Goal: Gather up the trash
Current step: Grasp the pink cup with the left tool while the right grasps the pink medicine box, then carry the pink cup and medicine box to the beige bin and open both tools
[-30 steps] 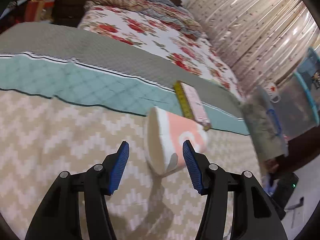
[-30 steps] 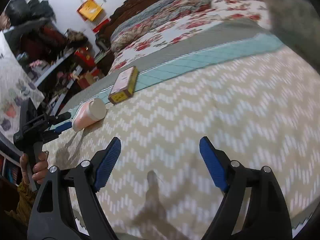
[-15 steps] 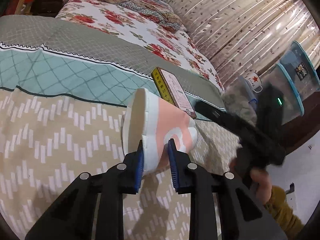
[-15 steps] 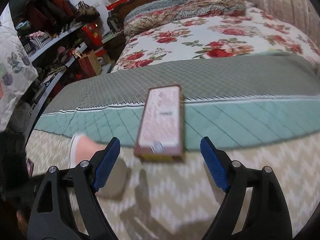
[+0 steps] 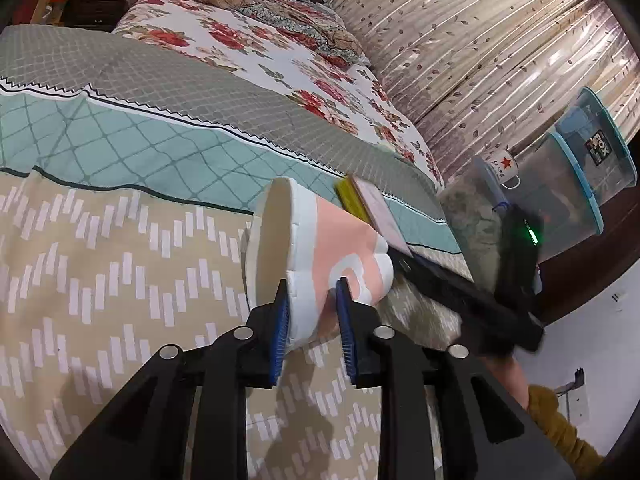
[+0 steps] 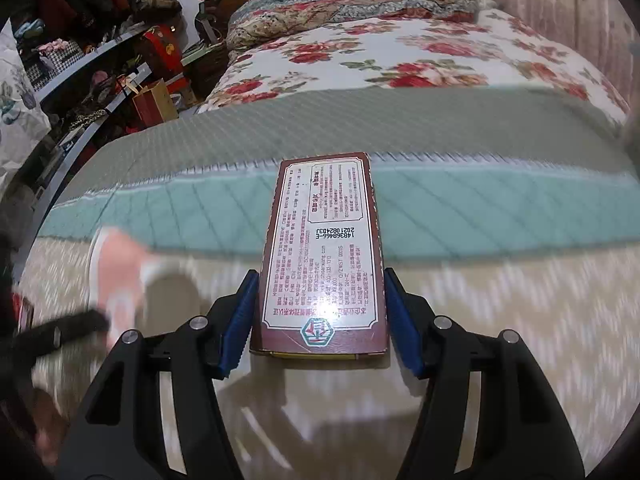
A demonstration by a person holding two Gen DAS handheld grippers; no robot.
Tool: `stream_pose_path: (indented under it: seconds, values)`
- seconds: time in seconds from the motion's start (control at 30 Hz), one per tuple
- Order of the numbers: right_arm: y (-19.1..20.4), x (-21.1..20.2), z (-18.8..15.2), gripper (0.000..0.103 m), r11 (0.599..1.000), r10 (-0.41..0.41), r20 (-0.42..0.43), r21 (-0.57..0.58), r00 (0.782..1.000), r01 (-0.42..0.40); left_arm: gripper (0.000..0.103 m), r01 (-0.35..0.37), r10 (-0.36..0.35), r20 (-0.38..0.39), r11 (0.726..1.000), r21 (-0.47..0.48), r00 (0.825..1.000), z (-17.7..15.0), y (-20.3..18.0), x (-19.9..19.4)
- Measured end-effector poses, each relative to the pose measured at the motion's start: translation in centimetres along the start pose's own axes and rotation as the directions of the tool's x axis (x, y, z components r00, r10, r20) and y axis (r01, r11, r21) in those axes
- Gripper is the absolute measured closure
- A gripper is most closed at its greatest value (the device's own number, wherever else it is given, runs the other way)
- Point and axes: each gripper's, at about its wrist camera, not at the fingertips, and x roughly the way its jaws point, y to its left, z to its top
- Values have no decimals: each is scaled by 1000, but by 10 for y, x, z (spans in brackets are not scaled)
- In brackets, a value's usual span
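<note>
Left gripper [image 5: 312, 312]: blue pads pinched on the rim wall of the pink-and-white cup [image 5: 320, 252], tipped sideways over the zigzag bedspread [image 5: 100, 280].
Right gripper [image 6: 318, 312]: fingers flank the maroon box [image 6: 324, 252], both pads at its long sides; it lies flat, reaching onto the teal band.

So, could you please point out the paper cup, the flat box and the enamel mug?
paper cup [image 5: 344, 240], left wrist view, on its pink side wall.
flat box [image 6: 324, 248], right wrist view, on its printed top face.
enamel mug [image 5: 498, 164], left wrist view, on its white body.
</note>
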Motion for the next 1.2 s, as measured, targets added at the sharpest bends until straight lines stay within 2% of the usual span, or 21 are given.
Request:
stream_pose_path:
  seconds: [0.1, 0.17, 0.3, 0.4, 0.5, 0.63, 0.67, 0.7, 0.73, 0.8, 0.87, 0.9, 0.93, 0.97, 1.07, 1.2]
  values:
    - [-13, -23, -25, 41, 1000, 6, 1, 19, 1000, -6, 68, 0, 0, -7, 1000, -11, 1000, 0, 1, 3]
    - [-22, -39, -44, 41, 1000, 9, 2, 28, 1000, -9, 68, 6, -6, -4, 1000, -15, 1000, 0, 2, 2]
    - [-33, -66, -78, 41, 1000, -21, 13, 21, 1000, 21, 81, 4, -4, -6, 1000, 31, 1000, -3, -7, 4]
    - [-39, -84, -101, 41, 998, -68, 32, 17, 997, 68, 89, -26, 24, 12, 990, 136, 1000, -9, -28, 2]
    - [-49, -99, -122, 41, 994, -102, 56, 34, 993, 100, 100, -43, 43, 3, 969, 243, 999, -22, -52, 6]
    - [-62, -114, -140, 40, 990, -129, 78, 62, 989, 125, 100, -76, 84, -12, 941, 331, 996, -31, -68, 14]
    - [-65, -115, -141, 38, 990, -131, 80, 70, 988, 125, 100, -80, 90, -14, 937, 339, 996, -33, -69, 15]
    - [-68, -116, -143, 29, 988, -138, 78, 81, 987, 132, 100, -81, 93, -18, 936, 343, 996, -33, -70, 16]
    - [-71, -117, -145, 26, 987, -140, 82, 90, 987, 132, 100, -81, 95, -23, 936, 342, 995, -32, -70, 18]
    - [-73, -119, -148, 24, 988, -134, 89, 95, 987, 125, 100, -82, 95, -25, 940, 331, 995, -30, -68, 18]
    - [-72, -121, -149, 23, 988, -137, 95, 83, 986, 129, 100, -61, 74, -33, 954, 293, 997, -29, -66, 17]
    - [-71, -120, -150, 27, 990, -131, 97, 73, 987, 124, 100, -47, 60, -39, 960, 278, 997, -30, -66, 16]
    - [-70, -120, -150, 37, 991, -121, 99, 64, 988, 115, 100, -26, 38, -40, 965, 262, 998, -32, -68, 13]
    - [-69, -123, -150, 41, 993, -116, 106, 43, 988, 112, 100, -12, 23, -40, 966, 257, 999, -34, -71, 10]
    - [-72, -135, -156, 41, 995, -90, 147, 44, 985, 84, 100, 51, -39, -53, 965, 256, 998, -42, -91, 3]
    - [-89, -146, -160, 41, 994, -71, 181, 92, 981, 55, 100, 112, -85, -102, 946, 305, 991, -55, -132, 11]
